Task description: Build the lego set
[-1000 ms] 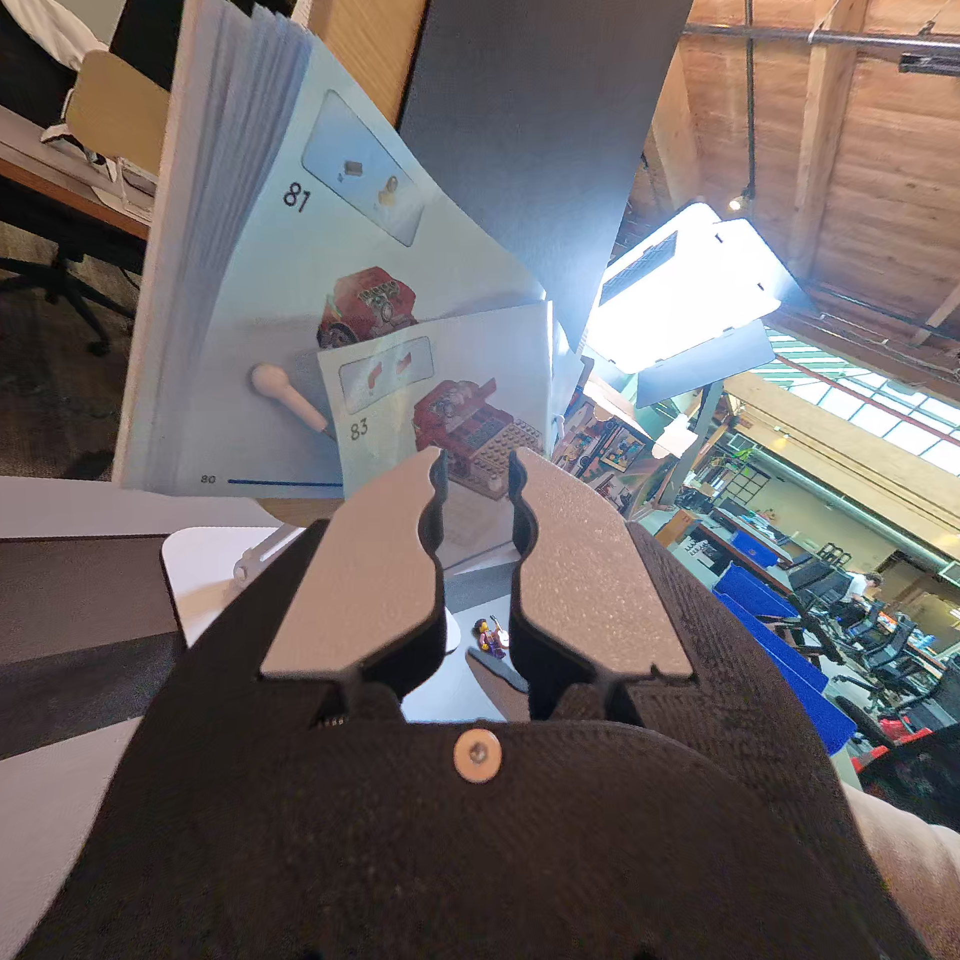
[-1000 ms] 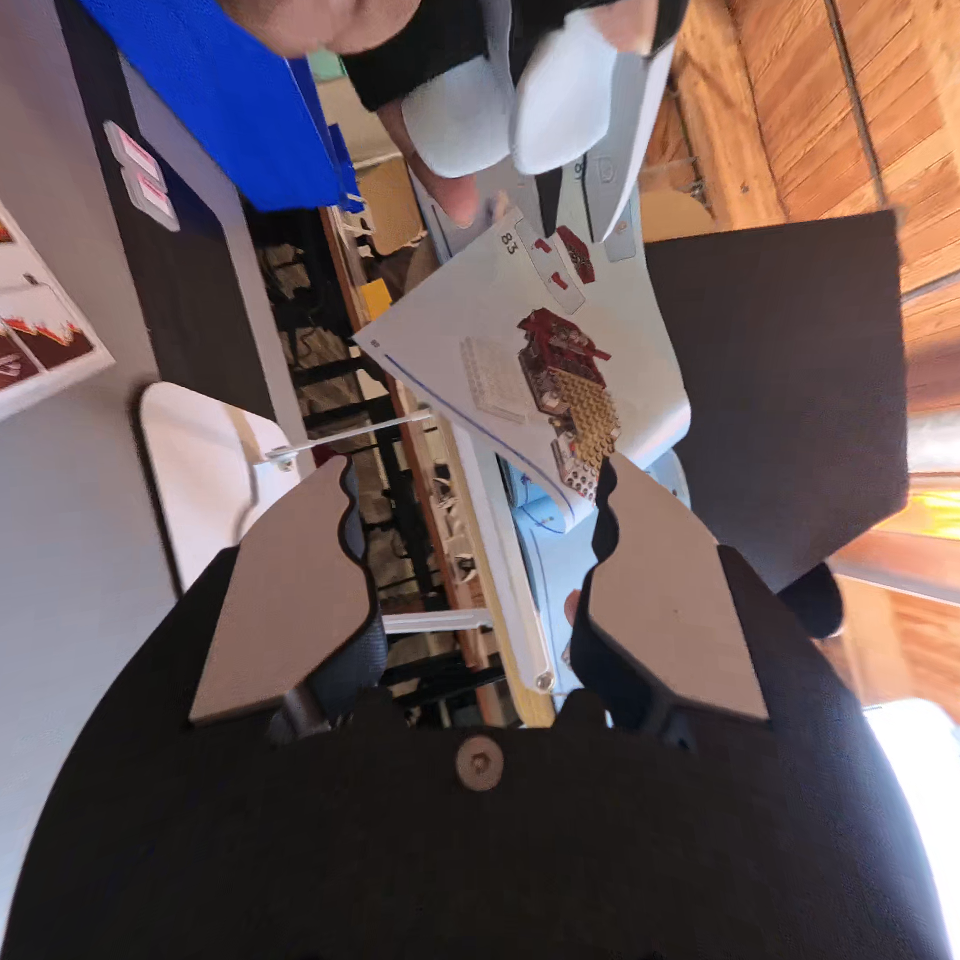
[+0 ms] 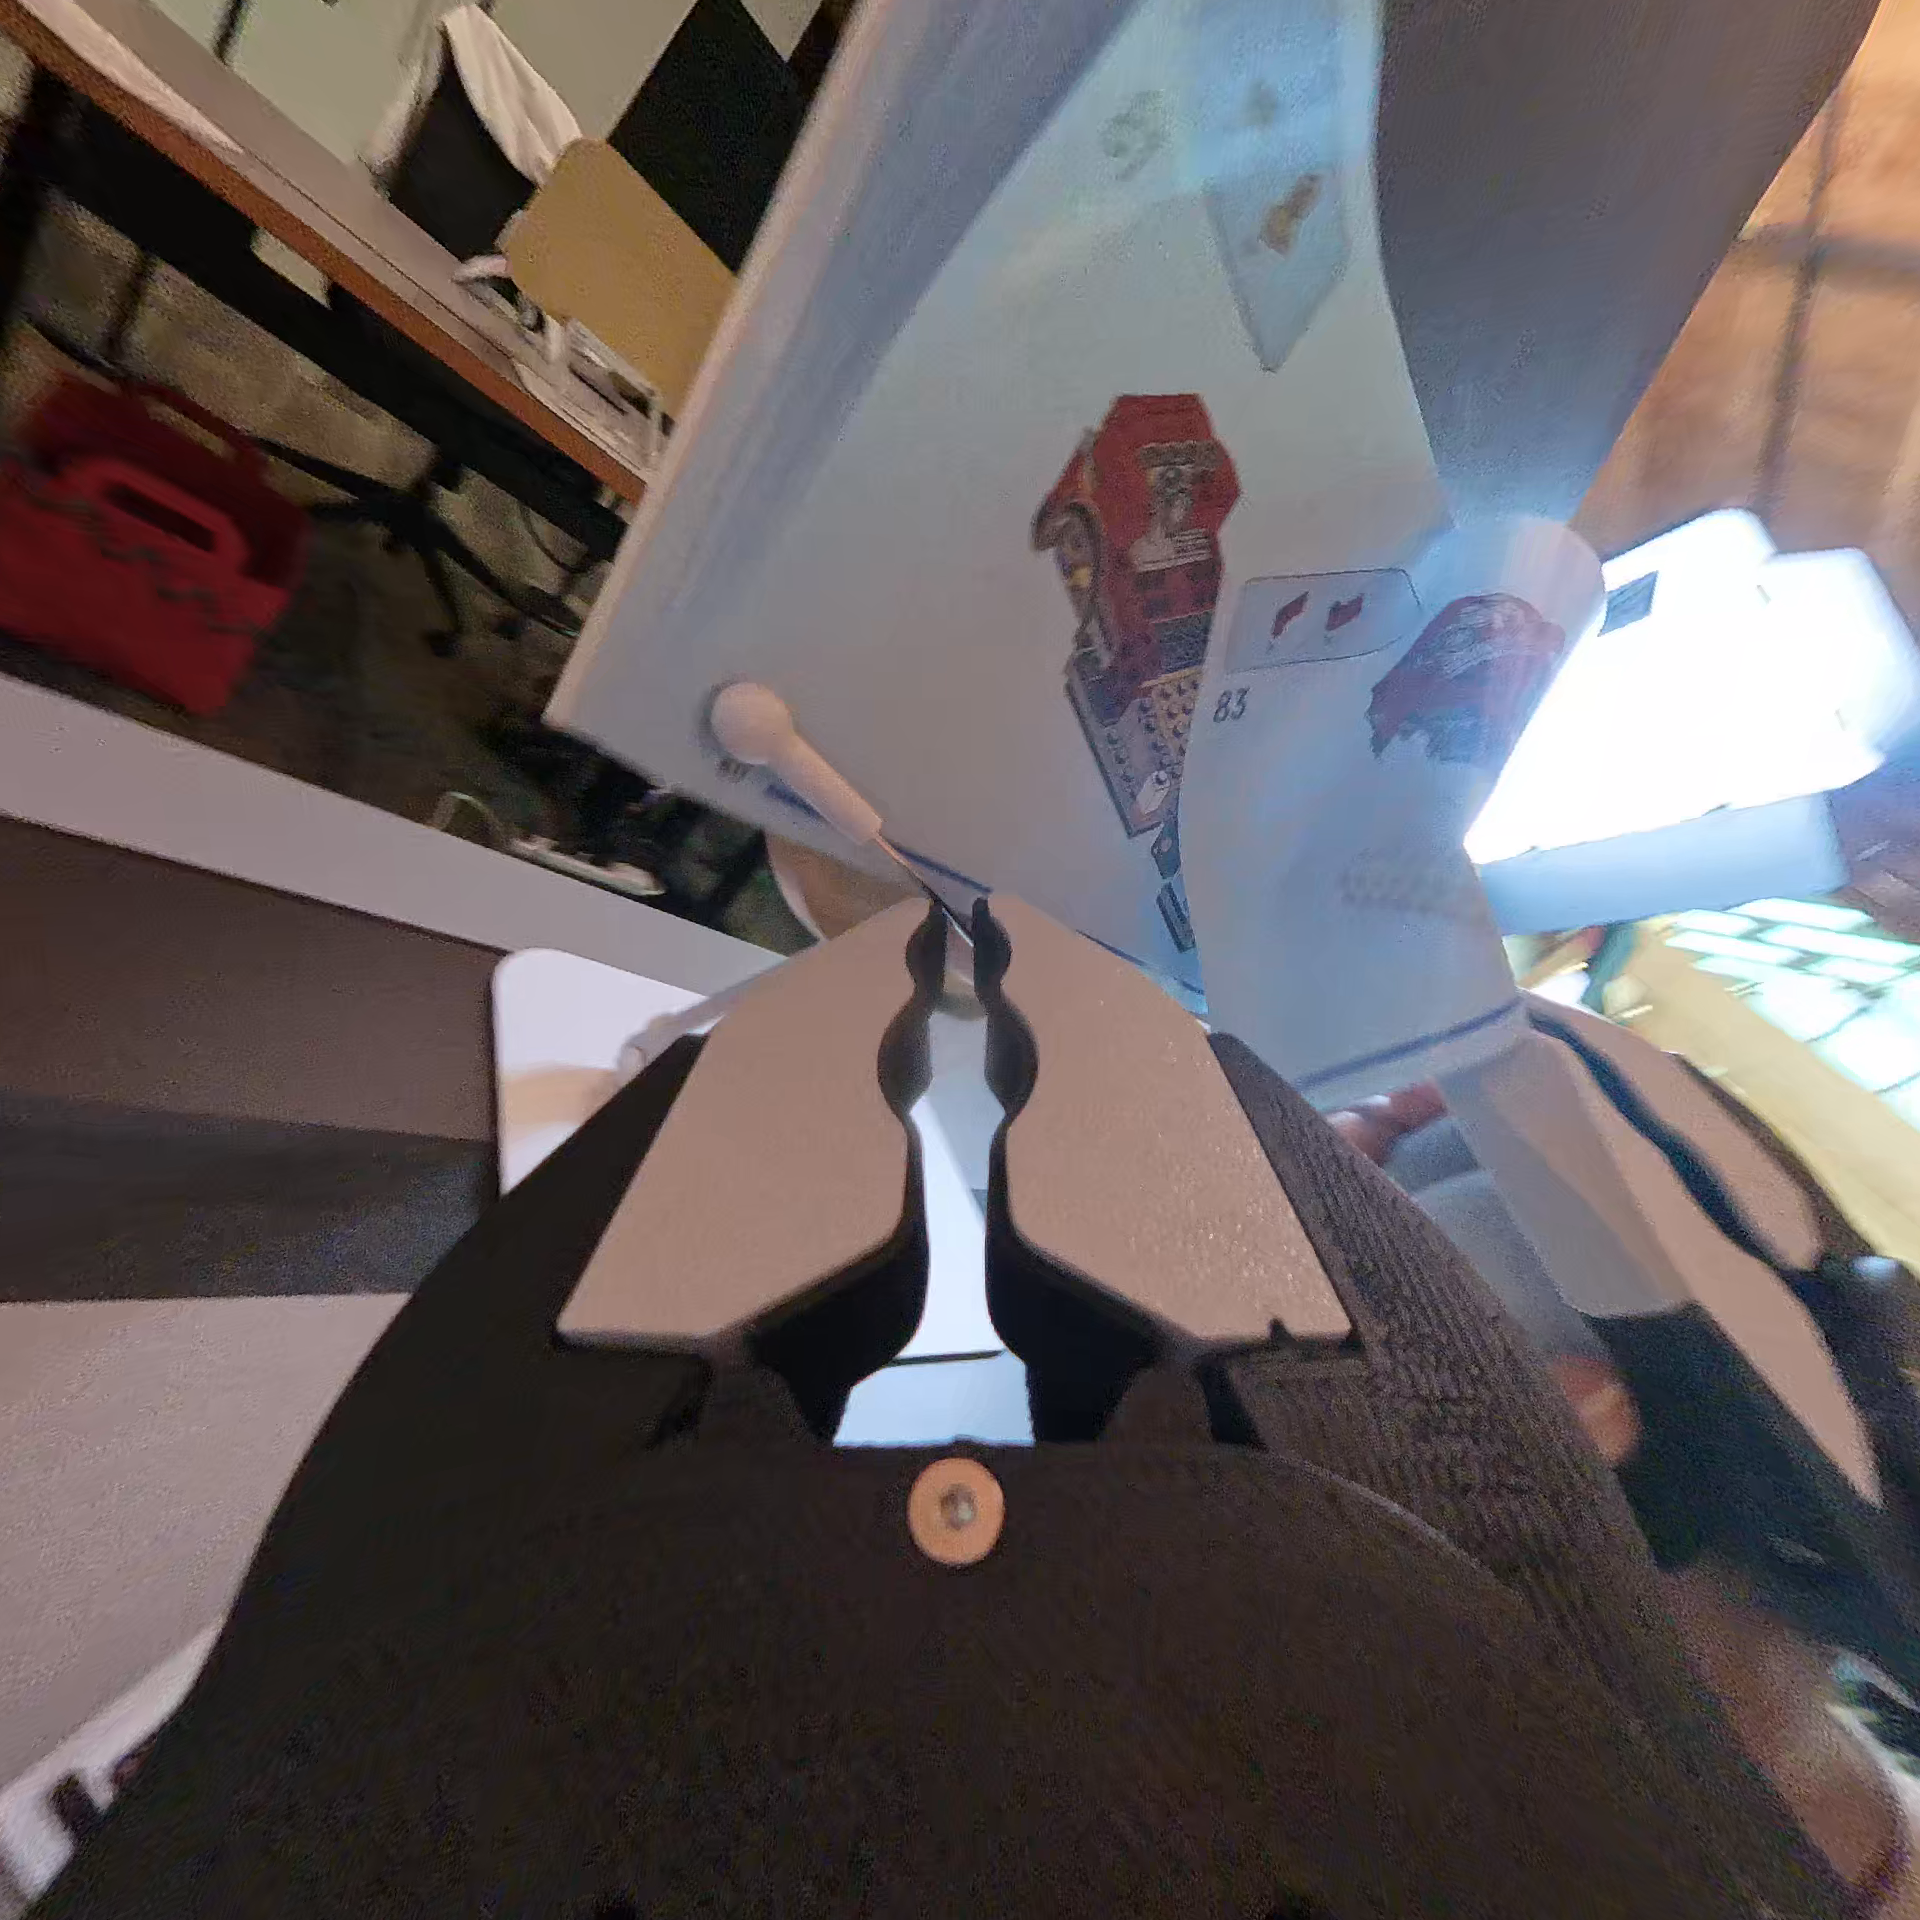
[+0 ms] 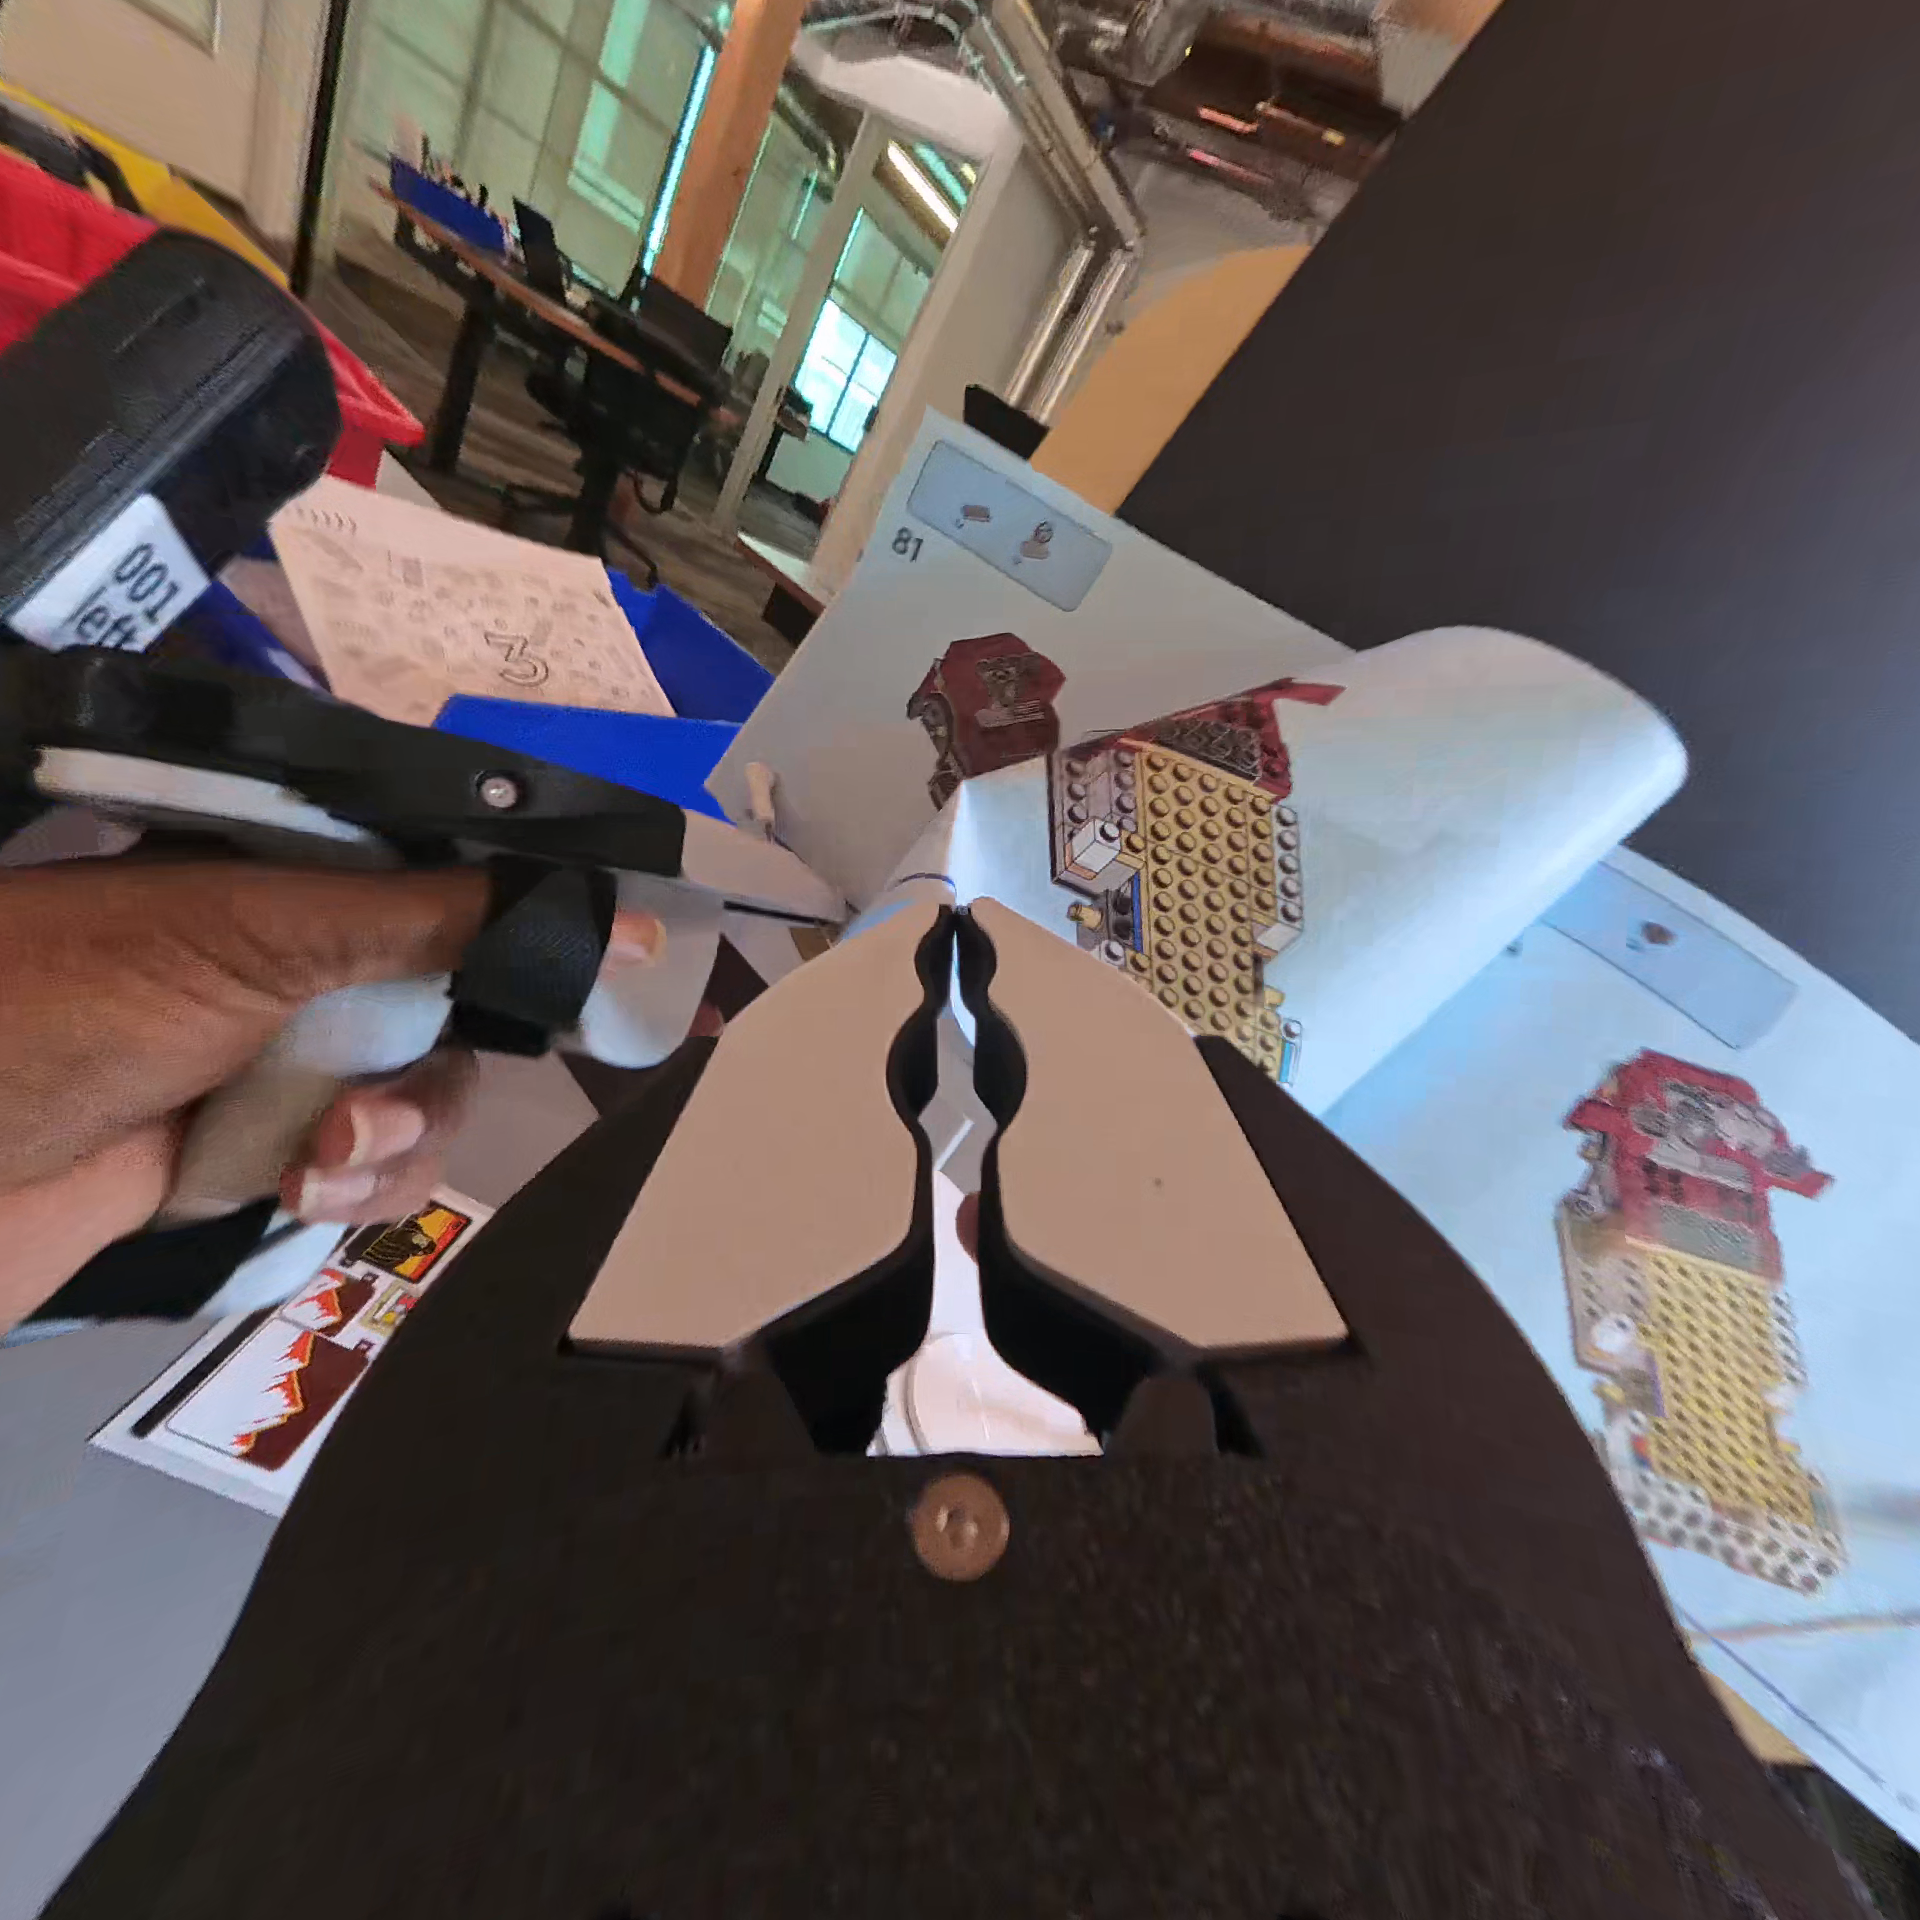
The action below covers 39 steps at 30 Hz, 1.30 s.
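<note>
An open instruction booklet (image 3: 914, 468) stands on a white stand (image 3: 561, 1018). A white-tipped page holder (image 3: 753, 722) lies across its left page. My left gripper (image 3: 956, 914) is shut on the holder's thin wire arm at the booklet's lower edge. It also shows in the right wrist view (image 4: 821, 914), held by a hand (image 4: 156, 1018). My right gripper (image 4: 956, 916) is shut on the lower edge of a curled loose page (image 4: 1455, 831), lifted off the right side. It also shows in the left wrist view (image 3: 1507, 1039), pinching that page (image 3: 1340, 831).
A black panel (image 4: 1558, 416) stands behind the booklet. A sticker sheet (image 4: 281, 1351) lies on the grey table at the left. A blue bin (image 4: 623, 738) with a printed paper bag (image 4: 468, 623) is behind it. A red crate (image 3: 125, 561) sits on the floor. A bright lamp (image 3: 1714, 675) is at the right. Tip to tip, the grippers are about 9 centimetres apart.
My left gripper left the loose page, moved left to the page holder and closed on its wire. My right gripper, open before, closed on that page's lower edge.
</note>
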Motion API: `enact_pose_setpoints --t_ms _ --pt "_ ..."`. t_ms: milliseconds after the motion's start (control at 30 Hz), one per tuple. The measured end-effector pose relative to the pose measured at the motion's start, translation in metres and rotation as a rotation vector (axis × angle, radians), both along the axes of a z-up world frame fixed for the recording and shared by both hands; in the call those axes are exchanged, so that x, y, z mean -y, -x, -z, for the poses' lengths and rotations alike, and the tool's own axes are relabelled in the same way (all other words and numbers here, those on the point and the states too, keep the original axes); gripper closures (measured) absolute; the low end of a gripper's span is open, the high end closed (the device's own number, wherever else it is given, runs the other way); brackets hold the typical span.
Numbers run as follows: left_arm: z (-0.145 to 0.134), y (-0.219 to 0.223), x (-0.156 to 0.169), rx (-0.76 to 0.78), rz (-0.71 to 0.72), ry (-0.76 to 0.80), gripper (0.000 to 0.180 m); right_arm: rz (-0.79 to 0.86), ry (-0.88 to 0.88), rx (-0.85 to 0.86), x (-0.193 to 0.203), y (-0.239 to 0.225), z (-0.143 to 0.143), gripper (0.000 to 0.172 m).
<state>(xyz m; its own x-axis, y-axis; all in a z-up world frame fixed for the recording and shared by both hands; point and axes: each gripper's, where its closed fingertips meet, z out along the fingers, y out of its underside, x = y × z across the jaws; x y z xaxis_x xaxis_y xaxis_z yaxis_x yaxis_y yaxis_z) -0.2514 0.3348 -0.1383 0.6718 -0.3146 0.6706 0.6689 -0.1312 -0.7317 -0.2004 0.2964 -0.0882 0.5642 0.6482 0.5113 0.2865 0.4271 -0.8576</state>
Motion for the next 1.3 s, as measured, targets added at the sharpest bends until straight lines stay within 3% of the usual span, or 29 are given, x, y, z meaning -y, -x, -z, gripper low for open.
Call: enact_pose_setpoints --t_ms 133,267,333,400,533,600,667,733,800,967,1067,1300 --pt "0.005 0.0 0.002 0.394 0.143 -0.087 0.178 0.059 0.001 0.082 -0.018 0.031 0.007 0.164" --pt "0.011 0.0 0.001 0.55 0.203 -0.145 0.179 0.102 -0.018 0.18 -0.026 0.038 0.017 0.149" --pt "0.008 0.0 0.003 0.564 0.239 -0.164 0.179 -0.083 -0.002 0.196 0.003 0.046 0.022 0.148" --pt "0.007 0.0 0.004 0.532 0.243 -0.165 0.179 -0.376 0.054 0.146 0.05 0.045 0.016 0.148" --pt "0.008 -0.001 0.004 0.539 0.251 -0.159 0.179 -0.655 0.247 -0.12 0.09 -0.004 -0.034 0.151" --pt "0.008 -0.001 0.004 0.531 0.248 -0.161 0.179 -0.554 0.226 -0.361 0.06 -0.051 -0.074 0.158" --pt "0.008 -0.001 0.004 0.528 0.243 -0.159 0.179 -0.244 0.168 -0.444 -0.002 -0.101 -0.086 0.172" --pt "0.008 -0.001 0.004 0.523 0.237 -0.159 0.179 0.049 0.19 -0.241 -0.063 -0.131 -0.057 0.172" --pt "0.009 0.0 0.004 0.524 0.237 -0.161 0.179 0.088 0.238 0.007 -0.088 -0.13 -0.02 0.171" --pt "0.01 0.0 0.004 0.544 0.257 -0.197 0.179 -0.044 0.06 0.356 -0.062 -0.072 0.015 0.172" --pt "0.012 -0.001 0.006 0.552 0.286 -0.245 0.179 -0.079 0.042 0.415 -0.051 -0.039 0.019 0.171" --pt "0.012 -0.002 0.008 0.569 0.282 -0.278 0.179 0.037 0.026 0.589 -0.065 -0.007 0.028 0.171"
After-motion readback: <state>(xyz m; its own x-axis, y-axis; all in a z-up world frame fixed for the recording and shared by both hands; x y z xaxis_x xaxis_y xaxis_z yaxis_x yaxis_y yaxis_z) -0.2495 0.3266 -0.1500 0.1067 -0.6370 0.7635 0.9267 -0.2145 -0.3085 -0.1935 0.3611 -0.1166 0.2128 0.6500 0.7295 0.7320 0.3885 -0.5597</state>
